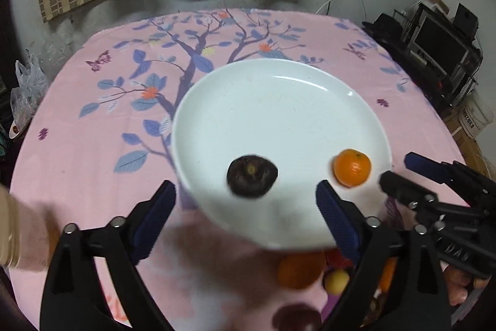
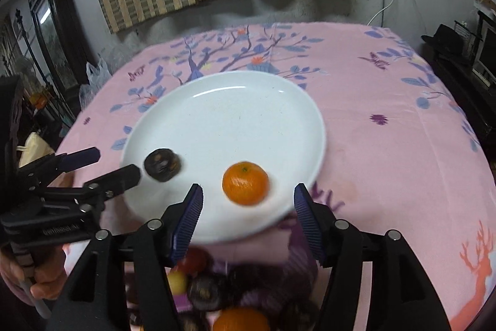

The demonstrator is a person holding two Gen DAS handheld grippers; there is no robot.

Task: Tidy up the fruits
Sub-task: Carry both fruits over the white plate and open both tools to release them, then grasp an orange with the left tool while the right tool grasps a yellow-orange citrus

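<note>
The only lettering in sight is embossed on the gripper bodies: the right gripper, seen from the left wrist view, shows marks that look like "DAS", and the left gripper, seen from the right wrist view, carries a longer embossed word too soft to read. Printing on a cardboard box at the far right is also illegible. A white plate lies on the pink tree-print tablecloth, holding a dark brown round fruit and a mandarin, apart from each other near the plate's close edge. Both grippers hover over that close edge with fingers spread wide and nothing between them, the left one framing the dark fruit, the right one framing the mandarin. Under the near rim, close to the cameras, is a blurred cluster of more fruit: an orange, a small yellow fruit, a red fruit and dark round ones. The cloth beyond and to the right of the plate is bare up to the table's edges.
</note>
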